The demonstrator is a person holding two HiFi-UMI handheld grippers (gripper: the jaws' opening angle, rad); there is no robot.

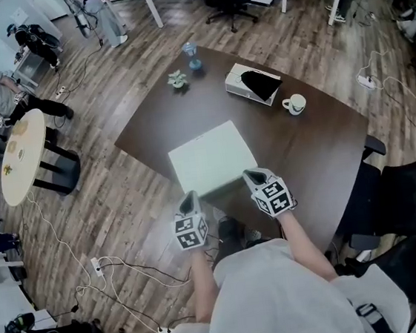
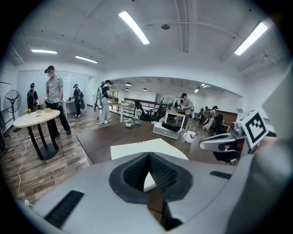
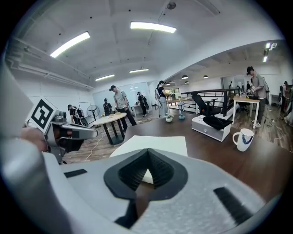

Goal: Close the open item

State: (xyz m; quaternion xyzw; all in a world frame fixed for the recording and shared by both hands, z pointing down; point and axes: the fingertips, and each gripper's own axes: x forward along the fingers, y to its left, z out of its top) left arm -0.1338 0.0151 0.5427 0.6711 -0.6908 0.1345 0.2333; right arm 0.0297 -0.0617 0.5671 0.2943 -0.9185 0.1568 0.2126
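A flat white box (image 1: 211, 158) lies near the front edge of a dark brown desk (image 1: 318, 149), its square top level and closed down. It sits just ahead of the person holding the tools.

The left claw (image 1: 189, 198) hangs just beside the box's near left corner, its jaws pressed together with nothing between them. The right claw (image 1: 251, 173) is at the near right corner, also pressed together and empty. Whether either tip touches the box cannot be told.

From the left gripper view, the left claw (image 2: 149, 156) points across the box (image 2: 146, 147) toward the far side of the desk. From the right gripper view, the right claw (image 3: 147, 154) does the same.

Farther back on the desk, well apart from the box, stand a white mug (image 1: 295, 103), a smaller white case (image 1: 253, 84) with something black on top, a little potted plant (image 1: 177, 79) and a blue vase (image 1: 191, 54). A round pale table (image 1: 24, 153) stands on the wooden floor to the left.
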